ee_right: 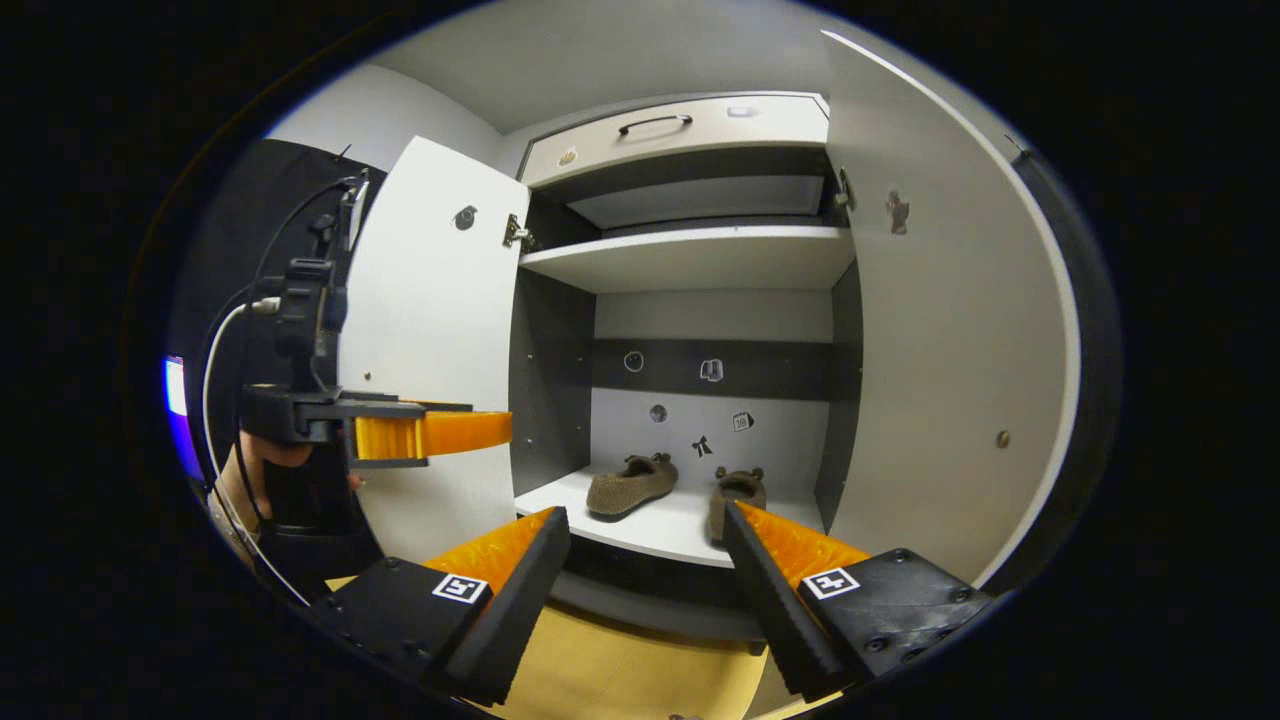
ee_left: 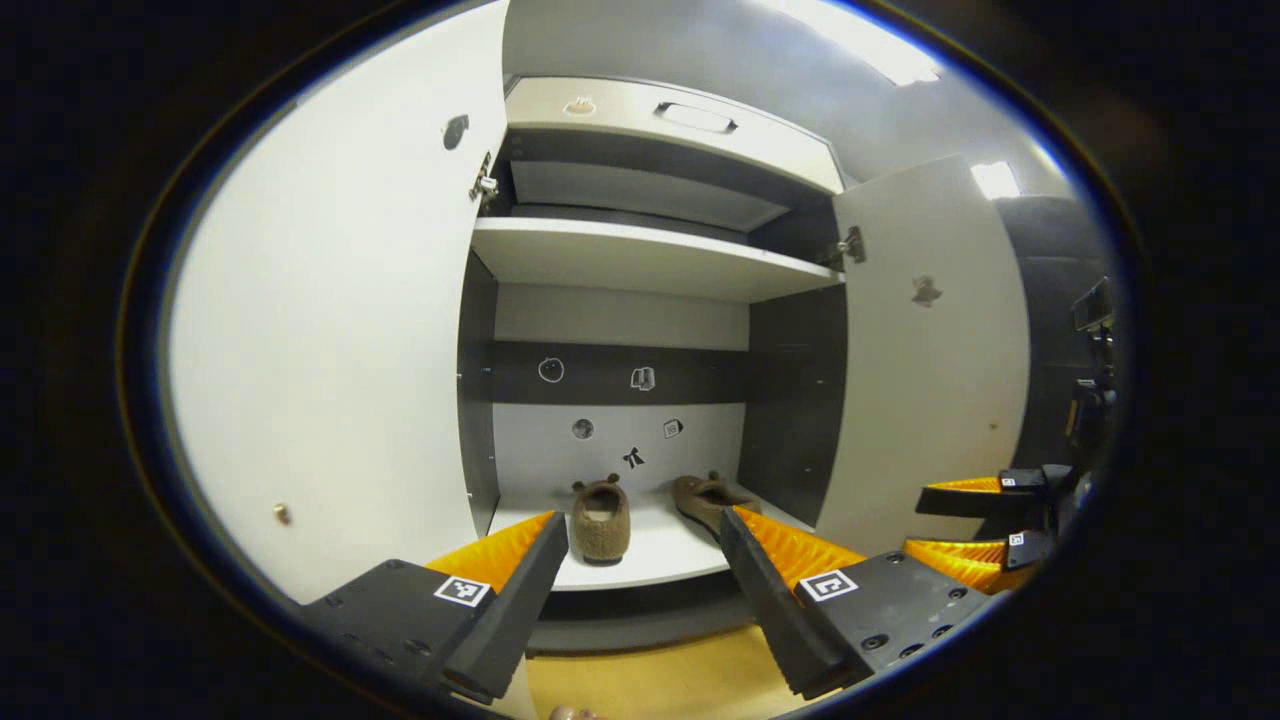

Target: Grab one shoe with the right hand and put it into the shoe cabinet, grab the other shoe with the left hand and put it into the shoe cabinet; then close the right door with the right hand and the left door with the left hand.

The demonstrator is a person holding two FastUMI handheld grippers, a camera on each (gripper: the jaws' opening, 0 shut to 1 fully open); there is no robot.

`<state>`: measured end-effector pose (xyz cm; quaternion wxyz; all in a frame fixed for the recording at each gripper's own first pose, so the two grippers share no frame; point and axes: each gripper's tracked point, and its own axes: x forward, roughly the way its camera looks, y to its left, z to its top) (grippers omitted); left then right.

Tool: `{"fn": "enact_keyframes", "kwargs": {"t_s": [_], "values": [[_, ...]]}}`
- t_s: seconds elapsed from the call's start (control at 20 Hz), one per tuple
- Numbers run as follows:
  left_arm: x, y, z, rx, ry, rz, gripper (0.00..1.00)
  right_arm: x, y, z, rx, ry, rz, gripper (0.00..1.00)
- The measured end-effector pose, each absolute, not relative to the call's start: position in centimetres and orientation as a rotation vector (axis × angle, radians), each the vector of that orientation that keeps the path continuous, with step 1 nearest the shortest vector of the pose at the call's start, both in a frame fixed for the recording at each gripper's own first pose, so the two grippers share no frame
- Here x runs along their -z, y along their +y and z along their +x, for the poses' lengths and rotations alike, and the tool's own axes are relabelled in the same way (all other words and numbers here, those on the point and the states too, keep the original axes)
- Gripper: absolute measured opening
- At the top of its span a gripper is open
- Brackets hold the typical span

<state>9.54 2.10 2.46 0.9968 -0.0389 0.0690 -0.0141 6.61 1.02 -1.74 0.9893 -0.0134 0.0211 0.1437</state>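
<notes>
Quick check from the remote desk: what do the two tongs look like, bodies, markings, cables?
Each of the tongs has two wedge-shaped fingers with ribbed inner faces on dark blocky mounts. The left tongs and right tongs carry a small square black-and-white tag on each mount, plus screw heads. In the right gripper view, the left one is topped by a dark rig with black and white cables, gripped by a hand.

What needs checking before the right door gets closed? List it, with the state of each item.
1. Both shoes inside: ok. The left shoe and right shoe lie on the bottom shelf.
2. Shoes clear of the shelf's front edge: ok, judged from the right gripper view.
3. Right gripper empty: ok, fingers apart, nothing between them.
4. Left gripper empty: ok, open too.
5. Right door ready to swing: ok, wide open.
6. Left gripper out of the right door's path: ok, it sits by the left door.
</notes>
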Motion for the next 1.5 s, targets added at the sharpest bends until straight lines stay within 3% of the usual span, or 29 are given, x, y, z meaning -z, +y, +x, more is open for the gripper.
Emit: {"fn": "enact_keyframes", "kwargs": {"t_s": [0.15, 0.35, 0.55, 0.75, 1.05, 1.5], "values": [[-4.4, 0.8, 3.9, 0.09, 0.112, -0.105, 0.96, -1.2, -1.0, 3.6, -0.235, -0.024, -0.03, 0.98], [-5.8, 0.9, -0.2, 0.132, 0.097, -0.114, 0.97, -2.1, -7.5, 0.1, -0.063, -0.032, -0.003, 0.97], [-6.0, 1.7, -1.6, 0.122, 0.102, -0.086, 0.98, -1.5, -14.7, -1.5, 0.097, -0.018, -0.016, 0.98], [-5.7, 1.9, -1.8, 0.1, 0.11, -0.066, 0.98, -0.3, -20.0, -0.4, 0.176, 0.018, -0.074, 0.97], [-5.1, 3.0, -1.8, 0.005, 0.113, -0.09, 0.98, 0.3, -21.5, 3.5, 0.092, 0.043, -0.064, 0.98], [-4.0, 4.4, -2.4, -0.097, 0.137, -0.106, 0.98, 1.6, -19.4, 4.5, -0.041, 0.086, -0.054, 0.96]]}}
